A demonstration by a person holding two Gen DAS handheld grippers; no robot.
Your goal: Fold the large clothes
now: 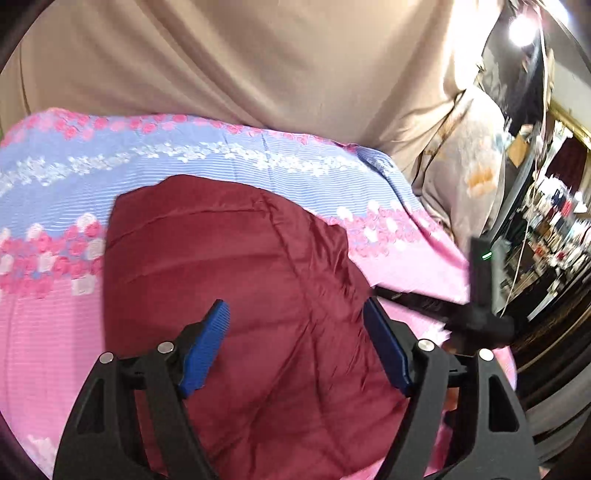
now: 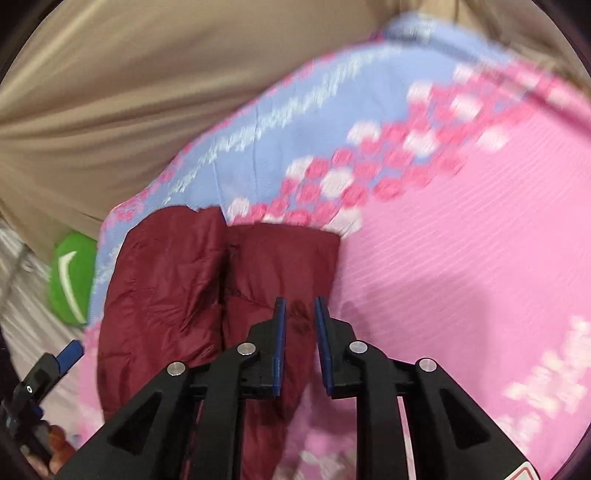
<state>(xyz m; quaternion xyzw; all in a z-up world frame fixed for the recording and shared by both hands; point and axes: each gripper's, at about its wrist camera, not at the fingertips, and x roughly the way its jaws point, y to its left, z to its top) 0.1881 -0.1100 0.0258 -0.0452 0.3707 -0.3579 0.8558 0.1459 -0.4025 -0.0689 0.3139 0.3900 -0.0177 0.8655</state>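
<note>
The left gripper (image 1: 295, 325) is wide open above the maroon garment (image 1: 236, 266) on the pink sheet (image 1: 44, 325); the right gripper (image 2: 299, 314), slightly open, holds nothing.

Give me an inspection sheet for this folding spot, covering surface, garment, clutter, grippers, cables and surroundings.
Surface: pink and blue flowered sheet, striped, spread flat.
Job's things: maroon garment, puffy and quilted, lies on the sheet, seemingly folded into a compact shape.
Clutter: green item with a white swoosh, beside the sheet's left edge.
Grippers: left gripper wide open over the garment, holding nothing; right gripper narrowly open at the garment's right edge, with nothing seen between the fingers.
Cables: thin white cable hanging at the right.
Surroundings: beige cloth behind the sheet; bright lamp; crowded shelves, blurred.
</note>
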